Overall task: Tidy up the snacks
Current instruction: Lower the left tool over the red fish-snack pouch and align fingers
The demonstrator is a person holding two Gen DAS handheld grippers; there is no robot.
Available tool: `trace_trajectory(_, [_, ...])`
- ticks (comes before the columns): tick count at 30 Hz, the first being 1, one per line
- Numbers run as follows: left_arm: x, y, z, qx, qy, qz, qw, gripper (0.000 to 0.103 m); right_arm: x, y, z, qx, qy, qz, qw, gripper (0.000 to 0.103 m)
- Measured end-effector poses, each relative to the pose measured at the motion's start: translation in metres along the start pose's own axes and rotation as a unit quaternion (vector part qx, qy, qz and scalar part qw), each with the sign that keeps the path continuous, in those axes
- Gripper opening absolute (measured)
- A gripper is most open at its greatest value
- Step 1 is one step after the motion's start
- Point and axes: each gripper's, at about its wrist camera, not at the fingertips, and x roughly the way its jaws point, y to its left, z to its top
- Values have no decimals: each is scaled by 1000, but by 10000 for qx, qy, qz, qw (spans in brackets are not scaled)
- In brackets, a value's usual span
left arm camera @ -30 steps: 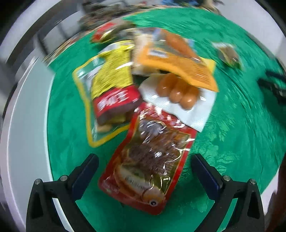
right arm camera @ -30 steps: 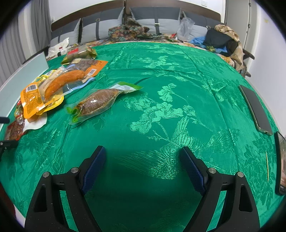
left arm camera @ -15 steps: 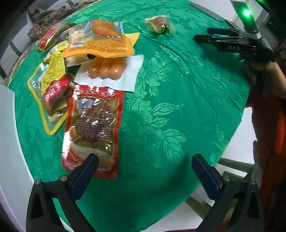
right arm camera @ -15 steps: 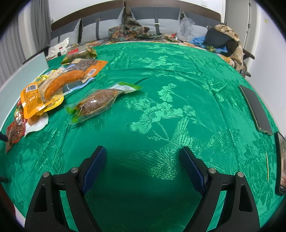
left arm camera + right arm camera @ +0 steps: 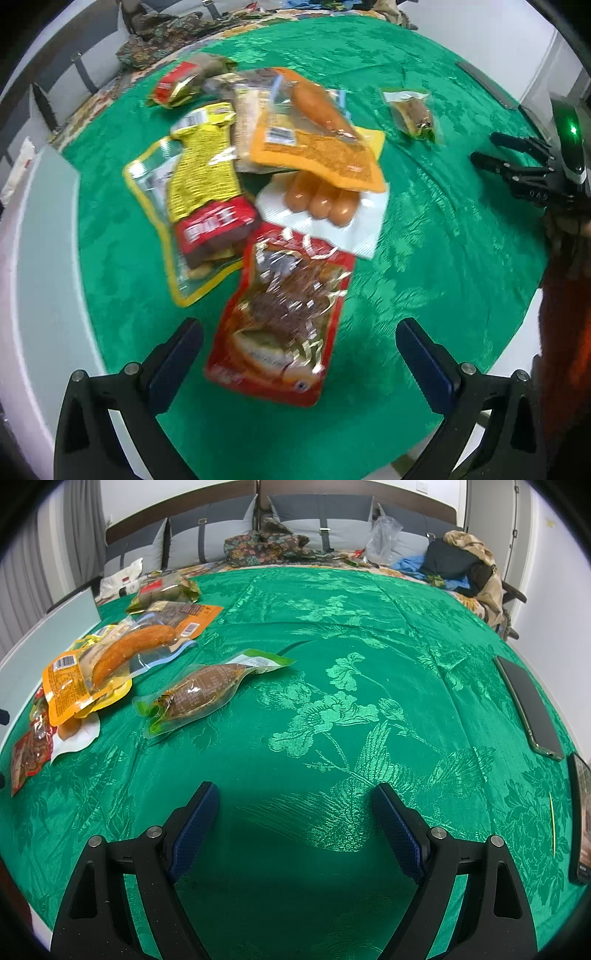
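Green floral tablecloth (image 5: 332, 709) before grey cushions (image 5: 207, 539); snack packets (image 5: 280, 206) piled; both hand-held grippers spread.

Snack packs on the worktop: seven in all
Red foil pouch (image 5: 280, 321): one, at 6 o'clock of the pile
Three-sausage white pack (image 5: 325, 206): one, at the pile's centre
Orange single-sausage pack (image 5: 317, 147): one, at 12 o'clock
Yellow-edged pack (image 5: 192, 206): one, at 9 o'clock
Red-and-gold pack (image 5: 177, 85): one, at 11 o'clock
Dark pack with orange corner (image 5: 184, 613): one, partly covered
Green-edged brown pack (image 5: 207, 690): one, apart at 2 o'clock
Phones (image 5: 532, 709): two, at 3 o'clock in the right view
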Motion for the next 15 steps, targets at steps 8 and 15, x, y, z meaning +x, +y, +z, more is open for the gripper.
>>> trace_trajectory(8, [54,1,23,90,388,-139,9991,103,0,0,0,1,1,2,10000,88])
trace_trajectory(15, [56,-13,23,311,433,-293,9981,103,0,0,0,1,1,3,10000,88])
